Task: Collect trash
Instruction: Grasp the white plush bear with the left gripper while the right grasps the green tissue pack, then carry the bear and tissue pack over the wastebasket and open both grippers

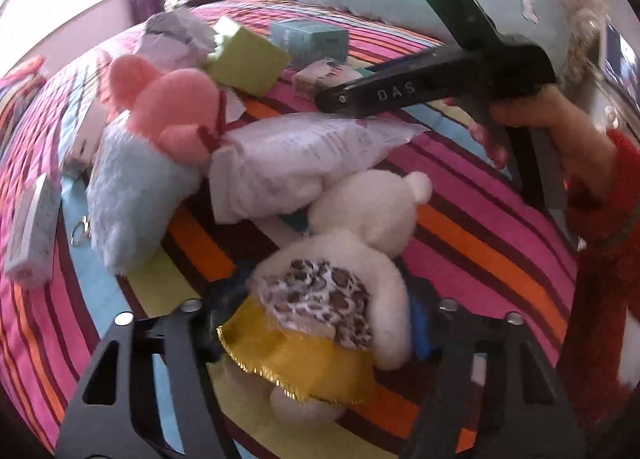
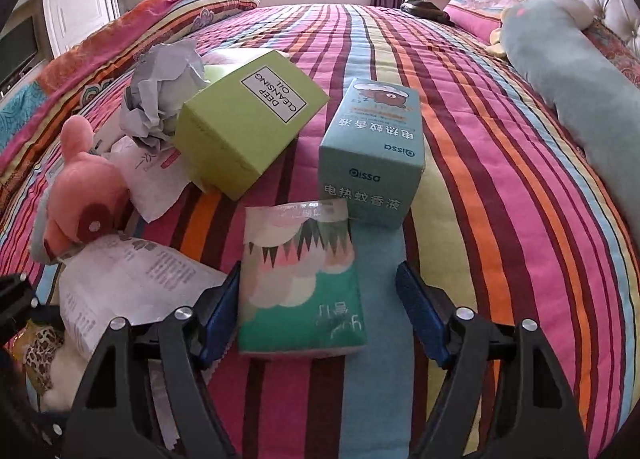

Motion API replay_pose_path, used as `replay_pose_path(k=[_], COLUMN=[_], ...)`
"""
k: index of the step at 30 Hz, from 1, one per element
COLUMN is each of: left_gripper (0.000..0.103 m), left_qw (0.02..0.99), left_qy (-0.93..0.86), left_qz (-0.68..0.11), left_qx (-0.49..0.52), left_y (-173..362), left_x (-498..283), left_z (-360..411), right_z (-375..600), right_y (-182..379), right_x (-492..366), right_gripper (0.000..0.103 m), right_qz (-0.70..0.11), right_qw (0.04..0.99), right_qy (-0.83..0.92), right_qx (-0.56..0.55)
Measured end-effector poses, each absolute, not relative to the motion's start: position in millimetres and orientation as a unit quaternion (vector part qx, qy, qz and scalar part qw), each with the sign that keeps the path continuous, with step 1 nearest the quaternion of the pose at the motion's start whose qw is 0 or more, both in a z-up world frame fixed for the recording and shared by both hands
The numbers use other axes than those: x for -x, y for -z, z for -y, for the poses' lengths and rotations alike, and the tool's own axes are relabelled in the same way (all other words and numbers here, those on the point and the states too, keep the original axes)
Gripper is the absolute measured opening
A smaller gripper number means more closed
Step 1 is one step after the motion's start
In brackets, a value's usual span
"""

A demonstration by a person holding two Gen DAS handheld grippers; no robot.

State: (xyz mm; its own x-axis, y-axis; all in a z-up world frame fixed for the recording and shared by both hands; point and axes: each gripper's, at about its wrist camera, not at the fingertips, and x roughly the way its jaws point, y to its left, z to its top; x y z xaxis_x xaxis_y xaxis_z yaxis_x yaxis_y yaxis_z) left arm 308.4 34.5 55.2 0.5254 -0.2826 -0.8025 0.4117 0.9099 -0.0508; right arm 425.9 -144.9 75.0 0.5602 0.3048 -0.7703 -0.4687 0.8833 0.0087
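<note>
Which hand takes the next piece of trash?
Right. Its tongs already straddle the green tissue pack, the right pad still clear of it. The left tongs are around a white plush toy, not trash.

Tissue pack point(image 2: 302, 283) lies before two boxes point(image 2: 372, 151) on bed point(image 2: 500, 219).

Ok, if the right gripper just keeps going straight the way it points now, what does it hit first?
Most likely the green tissue pack, which lies flat on the striped bedspread between the right gripper's open fingers. The blue box stands just beyond it, though depth is hard to judge.
</note>
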Motion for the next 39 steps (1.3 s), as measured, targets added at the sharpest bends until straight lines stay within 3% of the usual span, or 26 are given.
replay_pose_path(k=[1,4,17,22,26,32,39], left_gripper=[0.056,0.050,0.050,0.050,0.050,0.050,0.050], left_qw=[0.872,0.881,0.910,0.929,0.925,0.871,0.805], left_qy=[0.190,0.164,0.150,0.168,0.188,0.195,0.145], left_qz=[-0.445,-0.438,-0.383,-0.324,-0.325,-0.443,-0.570], left_qx=[-0.067,-0.070,0.047,0.058,0.057,0.084,0.081], left_y=[-55.5,-58.6,-84.3,-120.4,-120.9,-35.8,94.3], left_x=[-306.5,-293.5,-229.4,-155.4,-82.2,-15.4,-21.5], left_z=[-35.3,-32.3,-42.4,-30.3,-10.8,20.1,51.6], right_z=[144.9,148.0,197.1,227.4,251.9,268.9,260.7], right_y=[-75.2,-76.4,-105.8,-132.6,-135.8,-72.1,47.4], right_x=[-425.3,-422.5,-370.6,-272.8,-177.7,-74.7,-65.6], right_gripper=[0.049,0.048,0.048,0.048,0.048,0.048,0.048], right_qz=[-0.414,-0.413,-0.384,-0.331,-0.316,-0.421,-0.561], right_qw=[0.878,0.879,0.895,0.898,0.891,0.851,0.790], right_qy=[-0.217,-0.215,-0.226,-0.289,-0.326,-0.312,-0.245], right_qx=[0.100,0.099,0.028,-0.001,-0.014,-0.020,0.007])
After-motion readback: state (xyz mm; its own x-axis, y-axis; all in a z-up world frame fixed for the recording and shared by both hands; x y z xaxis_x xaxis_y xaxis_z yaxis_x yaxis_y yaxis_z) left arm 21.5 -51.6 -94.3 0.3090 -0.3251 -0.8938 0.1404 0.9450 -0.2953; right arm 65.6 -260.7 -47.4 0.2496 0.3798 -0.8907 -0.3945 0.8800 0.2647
